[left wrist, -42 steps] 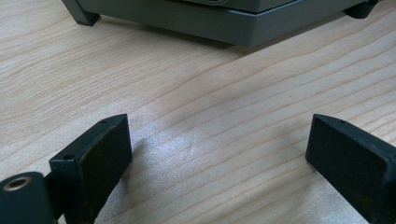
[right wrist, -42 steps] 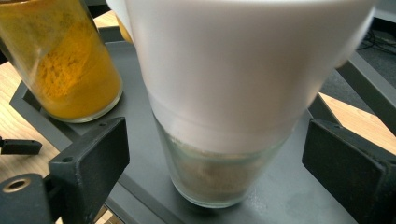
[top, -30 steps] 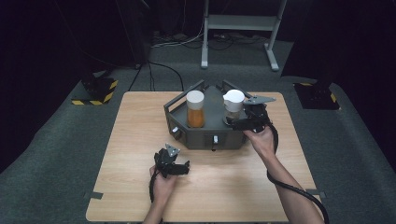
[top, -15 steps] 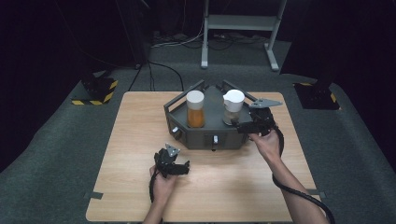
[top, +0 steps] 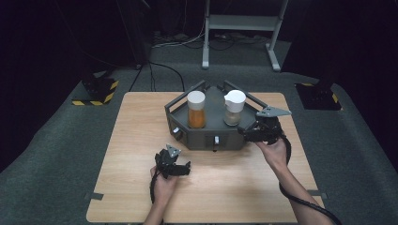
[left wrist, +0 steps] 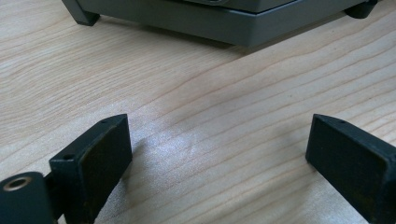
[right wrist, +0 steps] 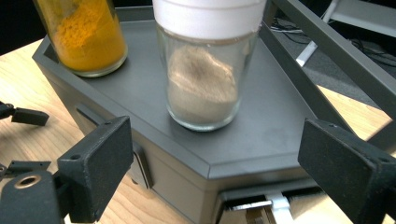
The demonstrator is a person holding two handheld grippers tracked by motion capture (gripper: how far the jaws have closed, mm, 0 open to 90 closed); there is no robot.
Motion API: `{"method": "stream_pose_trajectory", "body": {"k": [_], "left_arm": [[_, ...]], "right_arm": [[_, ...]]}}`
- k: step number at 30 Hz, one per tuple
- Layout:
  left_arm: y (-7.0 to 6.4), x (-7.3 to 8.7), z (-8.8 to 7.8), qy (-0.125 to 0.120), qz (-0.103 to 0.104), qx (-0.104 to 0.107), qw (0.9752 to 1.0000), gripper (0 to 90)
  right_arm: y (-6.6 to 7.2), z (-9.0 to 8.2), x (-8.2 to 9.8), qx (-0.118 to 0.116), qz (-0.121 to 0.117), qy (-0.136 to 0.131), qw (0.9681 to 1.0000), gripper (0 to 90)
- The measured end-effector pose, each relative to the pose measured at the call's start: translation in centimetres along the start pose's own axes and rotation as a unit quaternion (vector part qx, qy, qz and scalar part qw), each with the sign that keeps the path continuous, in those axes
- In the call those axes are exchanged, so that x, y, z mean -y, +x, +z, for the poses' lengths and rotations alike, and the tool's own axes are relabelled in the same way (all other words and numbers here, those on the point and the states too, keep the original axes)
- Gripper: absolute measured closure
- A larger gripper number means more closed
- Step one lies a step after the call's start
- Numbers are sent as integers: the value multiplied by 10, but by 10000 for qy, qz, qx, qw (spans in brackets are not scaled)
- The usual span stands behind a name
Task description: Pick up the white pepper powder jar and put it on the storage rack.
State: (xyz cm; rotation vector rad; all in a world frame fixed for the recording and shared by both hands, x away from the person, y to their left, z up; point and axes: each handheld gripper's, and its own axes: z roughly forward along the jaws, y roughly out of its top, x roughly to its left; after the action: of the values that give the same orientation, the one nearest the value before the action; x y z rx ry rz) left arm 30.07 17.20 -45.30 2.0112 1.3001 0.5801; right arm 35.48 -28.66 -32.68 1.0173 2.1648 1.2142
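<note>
A grey rack (top: 206, 137) stands mid-table and carries two white-lidded glass jars. One jar holds orange powder (top: 196, 111), the other beige powder (top: 233, 109). My right gripper (top: 249, 131) hovers at the rack's front right corner and is open. Its jaws have just been closing a little, with nothing pressed between them. In the right gripper view (right wrist: 215, 163) the beige jar (right wrist: 205, 88) stands ahead on the rack (right wrist: 289, 107), with the orange jar (right wrist: 84, 37) to the left. My left gripper (top: 173, 158) rests open on the wood in front of the rack, empty (left wrist: 219, 154).
The wooden table (top: 141, 122) stands on dark carpet. A white metal frame (top: 239, 28) and cables lie beyond its far edge. A yellow-and-black striped block (top: 94, 91) sits off the left corner and a dark block (top: 319, 96) off the right.
My right gripper has drawn away from the beige jar, moving right and toward the near side, to the rack's front right corner. The left gripper has stayed put.
</note>
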Motion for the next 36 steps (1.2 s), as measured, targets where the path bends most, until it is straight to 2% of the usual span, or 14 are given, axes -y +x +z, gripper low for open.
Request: {"method": "stream_pose_trajectory", "body": {"k": [14, 22, 36], "left_arm": [[0, 0, 0, -2, -4, 1, 10000, 70], [0, 0, 0, -8, -12, 0, 10000, 70], [0, 0, 0, -4, -7, 1, 10000, 70]], "right_arm": [[-6, -14, 30, 159, 138, 93, 9997, 100], [-8, -14, 44, 255, 317, 185, 9990, 107], [-5, -7, 62, 432, 414, 408, 9974, 110]]}}
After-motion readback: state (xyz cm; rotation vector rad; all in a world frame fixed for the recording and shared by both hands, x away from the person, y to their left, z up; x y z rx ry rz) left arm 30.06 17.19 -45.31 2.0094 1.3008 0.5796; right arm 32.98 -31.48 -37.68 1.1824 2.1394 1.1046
